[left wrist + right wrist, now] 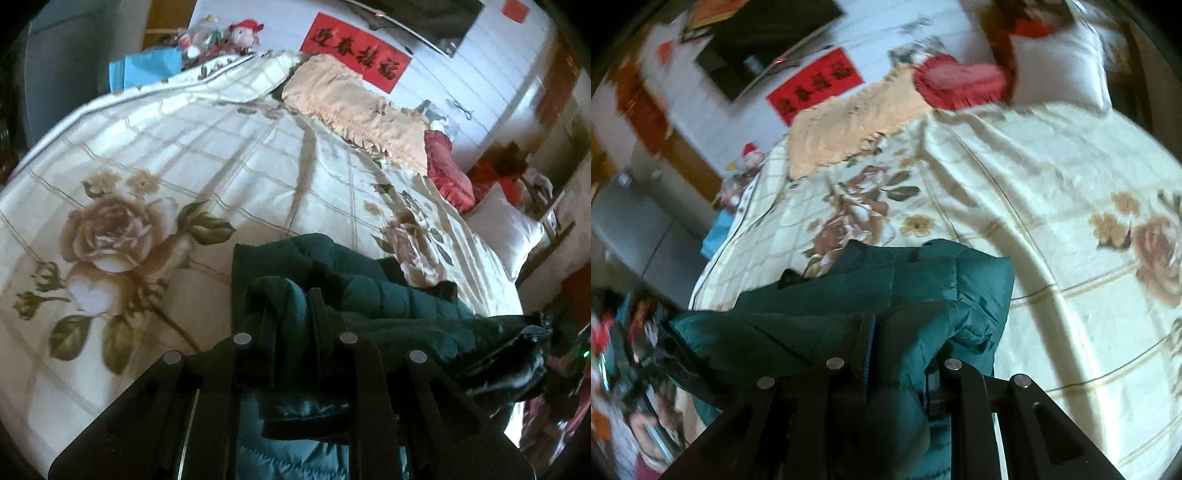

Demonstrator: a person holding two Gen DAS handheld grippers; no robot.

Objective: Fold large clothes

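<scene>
A dark green quilted jacket (388,291) hangs between both grippers over a bed with a cream flowered cover (177,155). My left gripper (291,299) is shut on a bunched fold of the jacket near the bottom middle of the left wrist view. In the right wrist view the same green jacket (923,280) drapes over my right gripper (897,325), which is shut on its padded edge; one finger (867,332) shows, the other is buried in the fabric. The jacket's far end trails toward the bed's near edge.
On the flowered bed cover (1052,177) lie a peach fringed cloth (354,110), a red cushion (447,170) and a white pillow (506,229). A red banner (354,51) hangs on the white wall. Toys and a blue bag (151,66) sit beyond the bed.
</scene>
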